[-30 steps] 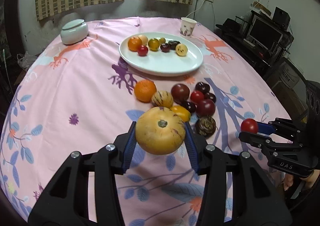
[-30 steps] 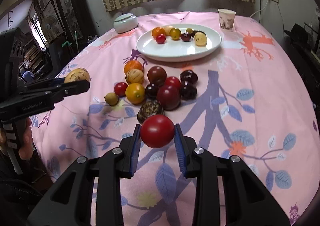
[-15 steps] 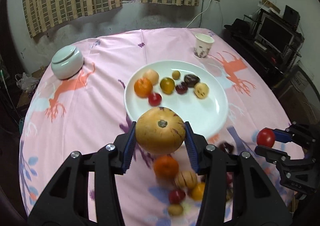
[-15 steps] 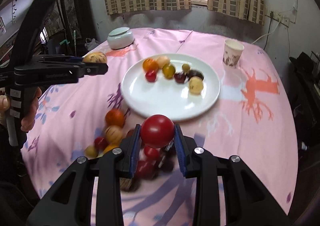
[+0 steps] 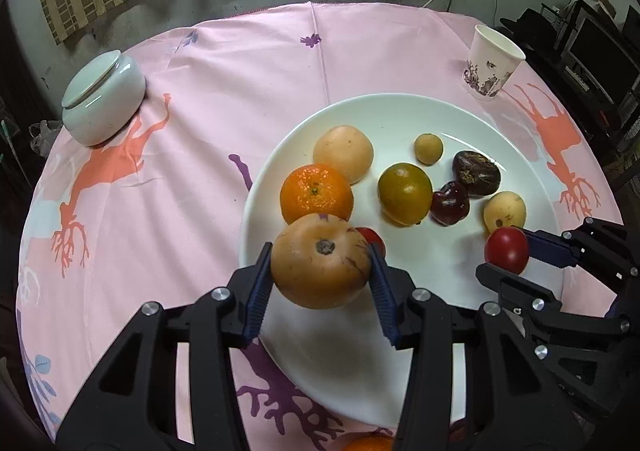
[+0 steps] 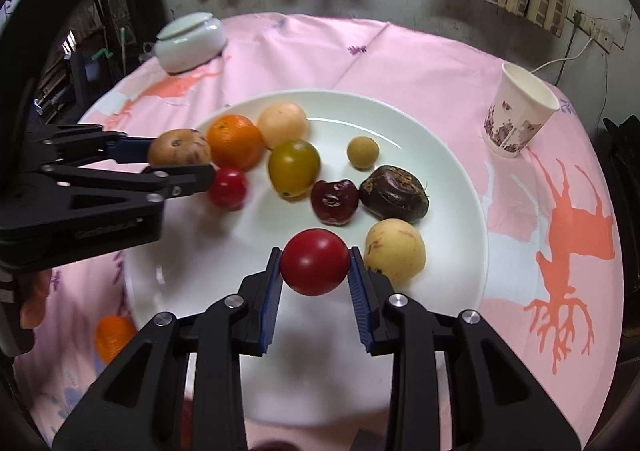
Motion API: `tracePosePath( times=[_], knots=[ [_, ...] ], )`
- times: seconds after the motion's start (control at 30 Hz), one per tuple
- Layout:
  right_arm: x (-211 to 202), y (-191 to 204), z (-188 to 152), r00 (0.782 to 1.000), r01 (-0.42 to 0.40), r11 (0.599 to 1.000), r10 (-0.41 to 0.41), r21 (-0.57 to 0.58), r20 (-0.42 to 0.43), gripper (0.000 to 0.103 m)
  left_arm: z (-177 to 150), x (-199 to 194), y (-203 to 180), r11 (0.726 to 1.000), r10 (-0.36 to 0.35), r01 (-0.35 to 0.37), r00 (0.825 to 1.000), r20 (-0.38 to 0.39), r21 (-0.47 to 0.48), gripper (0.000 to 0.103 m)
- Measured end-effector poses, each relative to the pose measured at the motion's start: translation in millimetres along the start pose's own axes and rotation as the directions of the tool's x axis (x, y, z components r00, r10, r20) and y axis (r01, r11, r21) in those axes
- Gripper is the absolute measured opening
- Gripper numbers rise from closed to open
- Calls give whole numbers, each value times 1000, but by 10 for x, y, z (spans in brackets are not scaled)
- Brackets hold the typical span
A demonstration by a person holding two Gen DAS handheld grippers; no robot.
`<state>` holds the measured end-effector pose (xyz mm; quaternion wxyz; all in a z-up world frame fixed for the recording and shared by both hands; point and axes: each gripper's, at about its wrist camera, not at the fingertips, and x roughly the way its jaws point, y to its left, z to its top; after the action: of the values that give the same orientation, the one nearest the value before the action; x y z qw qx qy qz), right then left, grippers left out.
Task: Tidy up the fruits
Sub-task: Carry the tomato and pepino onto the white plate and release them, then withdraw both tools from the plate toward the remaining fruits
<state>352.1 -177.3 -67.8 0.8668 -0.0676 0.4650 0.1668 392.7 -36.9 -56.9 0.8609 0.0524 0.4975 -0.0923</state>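
Note:
My left gripper (image 5: 320, 275) is shut on a large tan striped melon (image 5: 320, 261), held over the near left part of the white plate (image 5: 404, 103). My right gripper (image 6: 315, 267) is shut on a red tomato (image 6: 315, 261), held over the plate's (image 6: 460, 187) near middle. In the right wrist view the left gripper (image 6: 180, 161) with its melon (image 6: 179, 147) comes in from the left. Seen from the left wrist, the right gripper (image 5: 506, 257) holds the tomato (image 5: 506, 254) at the plate's right. Several fruits lie on the plate: an orange (image 5: 316, 193), a green-yellow tomato (image 5: 405, 193), a cherry (image 6: 334, 201).
A paper cup (image 5: 490, 67) stands beyond the plate at the right. A pale lidded bowl (image 5: 102, 99) sits at the far left of the pink tablecloth. An orange (image 6: 114, 337) lies on the cloth near the plate's left edge. A hand (image 6: 34, 299) grips the left tool.
Both grippers carried their fruit forward from above the loose pile to over the plate, which now fills the views. The loose fruits have dropped out of sight below.

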Motion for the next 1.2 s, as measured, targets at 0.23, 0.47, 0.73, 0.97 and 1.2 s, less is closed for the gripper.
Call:
tracePosePath(
  times=[0.23, 0.47, 0.73, 0.97, 1.2],
  knots=[
    [156, 15, 94, 1000, 15, 1000, -16, -17, -13, 33, 91, 49, -4, 1000, -1, 1, 1000, 4, -2, 51],
    [46, 51, 95, 998, 61, 998, -60, -27, 11, 53, 121, -102, 17, 1000, -14, 15, 1000, 25, -22, 65],
    [-672, 236, -193, 983, 164, 981, -154, -100, 102, 60, -209, -980, 50, 997, -69, 72, 988, 141, -16, 76],
    [-1570, 485, -894, 974, 138, 987, -121, -77, 192, 66, -1071, -1854, -33, 1000, -16, 20, 959, 284, -10, 101],
    [-2031, 963, -1806, 950, 146, 989, -138, -10, 282, 102, -2137, -2011, -146, 999, 23, -8, 959, 282, -51, 101]
  ],
)
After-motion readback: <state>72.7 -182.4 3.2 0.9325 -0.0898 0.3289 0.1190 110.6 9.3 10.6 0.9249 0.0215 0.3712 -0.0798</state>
